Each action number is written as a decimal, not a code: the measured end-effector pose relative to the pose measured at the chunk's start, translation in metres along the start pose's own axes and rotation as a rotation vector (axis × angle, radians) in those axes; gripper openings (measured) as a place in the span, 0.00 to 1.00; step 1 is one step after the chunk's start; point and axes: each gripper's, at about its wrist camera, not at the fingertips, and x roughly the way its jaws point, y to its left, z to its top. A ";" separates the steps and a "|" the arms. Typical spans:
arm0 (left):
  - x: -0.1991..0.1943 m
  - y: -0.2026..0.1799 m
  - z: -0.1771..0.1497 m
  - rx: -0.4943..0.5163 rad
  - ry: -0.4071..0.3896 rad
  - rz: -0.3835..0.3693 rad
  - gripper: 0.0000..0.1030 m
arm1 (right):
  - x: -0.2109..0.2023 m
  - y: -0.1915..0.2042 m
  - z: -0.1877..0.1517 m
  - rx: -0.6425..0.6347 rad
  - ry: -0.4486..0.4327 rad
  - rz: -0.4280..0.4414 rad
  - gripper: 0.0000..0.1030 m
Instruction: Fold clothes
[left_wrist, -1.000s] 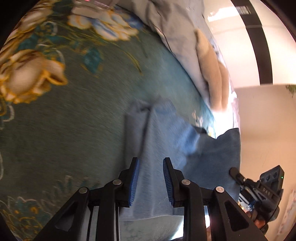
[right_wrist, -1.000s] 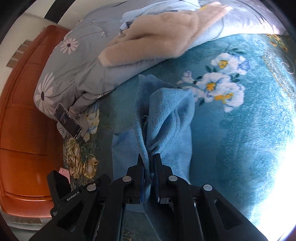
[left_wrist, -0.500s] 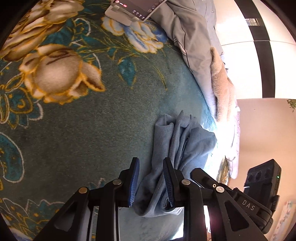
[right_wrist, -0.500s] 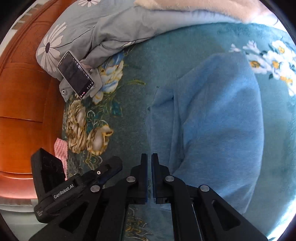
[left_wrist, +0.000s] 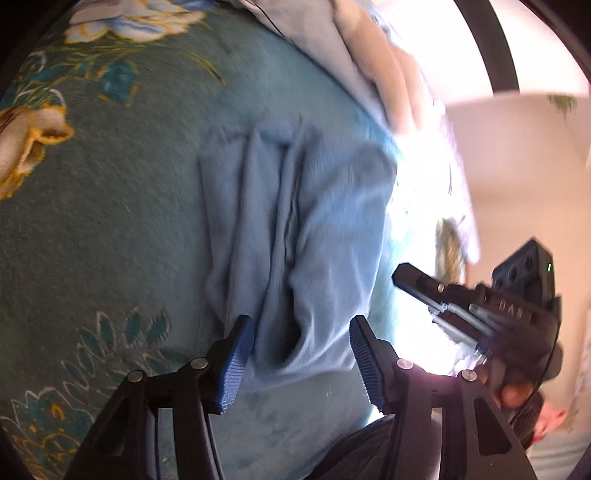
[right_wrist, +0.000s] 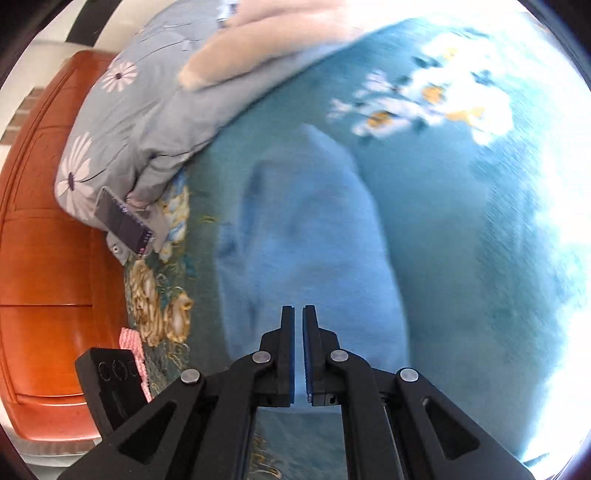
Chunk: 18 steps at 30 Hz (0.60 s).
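Observation:
A light blue garment lies loosely folded in long pleats on the teal floral bedspread. It also shows in the right wrist view as a long blue shape. My left gripper is open and empty, with its jaws wide apart over the garment's near end. My right gripper is shut and empty just above the garment's near edge; it also appears in the left wrist view to the right of the garment.
A grey daisy-print quilt with a beige fluffy garment on it lies at the far side. A phone rests by the quilt. An orange wooden headboard stands on the left. A pink patterned cloth lies near it.
My right gripper has let go of the blue garment, which now lies flat on the bed, and stays shut. My left gripper has opened wider over the garment's near end.

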 end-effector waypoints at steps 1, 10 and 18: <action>0.003 0.001 -0.003 0.000 0.011 0.001 0.56 | 0.001 -0.006 -0.002 0.017 0.005 -0.001 0.04; -0.008 -0.008 -0.009 0.034 -0.070 -0.022 0.07 | 0.004 -0.025 -0.010 0.079 0.018 0.024 0.04; -0.058 -0.034 -0.028 0.186 -0.228 -0.065 0.06 | -0.007 -0.020 -0.011 0.041 0.004 0.047 0.04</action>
